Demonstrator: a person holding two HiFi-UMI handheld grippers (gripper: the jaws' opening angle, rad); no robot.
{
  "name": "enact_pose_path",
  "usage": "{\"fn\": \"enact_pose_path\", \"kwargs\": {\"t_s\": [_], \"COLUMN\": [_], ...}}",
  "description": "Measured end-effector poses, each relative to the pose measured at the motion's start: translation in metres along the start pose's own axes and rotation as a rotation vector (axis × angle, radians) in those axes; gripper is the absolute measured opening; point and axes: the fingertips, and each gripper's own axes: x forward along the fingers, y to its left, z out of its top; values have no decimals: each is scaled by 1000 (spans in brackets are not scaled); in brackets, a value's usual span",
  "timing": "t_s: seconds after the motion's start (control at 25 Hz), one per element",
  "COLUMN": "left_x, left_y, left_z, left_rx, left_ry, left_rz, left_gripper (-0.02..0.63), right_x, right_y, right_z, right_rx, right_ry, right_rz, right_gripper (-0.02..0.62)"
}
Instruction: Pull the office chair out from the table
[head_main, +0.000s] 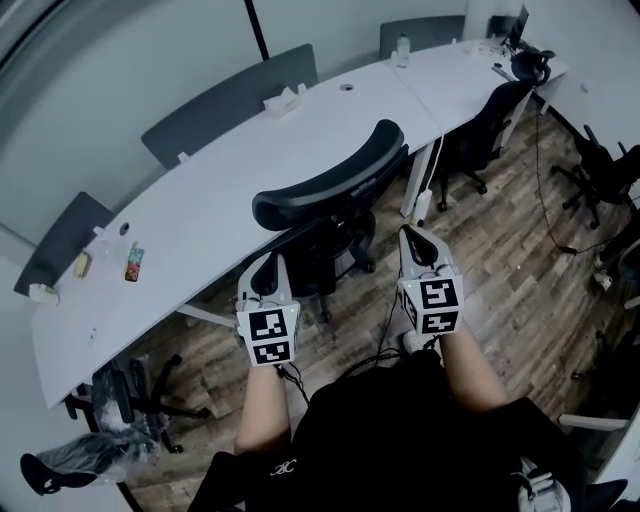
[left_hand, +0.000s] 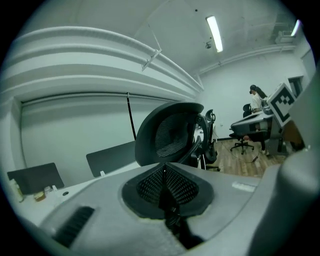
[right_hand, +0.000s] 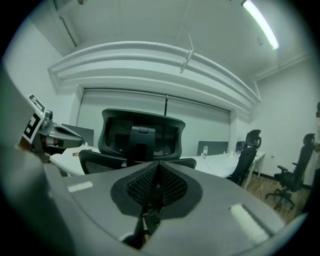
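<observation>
1. The office chair (head_main: 335, 185) stands at the near edge of the long, curved white table (head_main: 200, 210). Its backrest faces the person and its wheeled base rests on the wood floor (head_main: 500, 270).
2. The top of the backrest overlaps the table edge in the head view. The chair sits close in against the table.
3. The left tongs (head_main: 262, 268) are clenched with nothing between them. In the left gripper view the two mesh-faced tips meet on one line, and the mesh backrest rises just beyond them.
4. The right tongs (head_main: 413, 238) are also clenched and carry nothing. The right gripper view shows the tips together, with the backrest and its centre spine straight ahead and clear of them.
5. Both tongs are held near the chair on the person's side, one at each flank of the backrest. The left tongs overlap the lower part of the chair in the head view. Contact cannot be confirmed there.
6. A tissue box (head_main: 285, 100) and a bottle (head_main: 402, 48) stand on the table, well apart.
7. Grey partition panels (head_main: 225, 100) line the far side of the table.
8. A second chair (head_main: 490, 120) stands at the table's right end.
</observation>
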Motion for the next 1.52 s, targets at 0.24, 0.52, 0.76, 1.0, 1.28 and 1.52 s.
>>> {"fn": "enact_pose_path", "kwargs": {"t_s": [0.24, 0.52, 0.76, 1.0, 1.28, 1.52], "left_x": [21, 47, 54, 64, 80, 83], "left_y": [-2, -7, -18, 7, 11, 0], "left_z": [5, -10, -44, -60, -69, -65], "left_rx": [41, 311, 397, 458, 443, 423], "left_ry": [42, 218, 434, 531, 518, 490], "left_rz": [74, 56, -46, 54, 95, 101], "left_gripper": [27, 107, 217, 233, 271, 265], "right_x": [43, 94, 134, 182, 218, 224], "right_y": [-31, -66, -84, -101, -106, -117], "right_z": [-3, 2, 3, -33, -53, -53], "right_rx": [9, -95, -429, -861, -1183, -1272], "right_ry": [22, 52, 66, 171, 136, 53], "right_rz": [109, 264, 450, 576, 565, 537], "right_gripper": [11, 34, 138, 282, 256, 212]}}
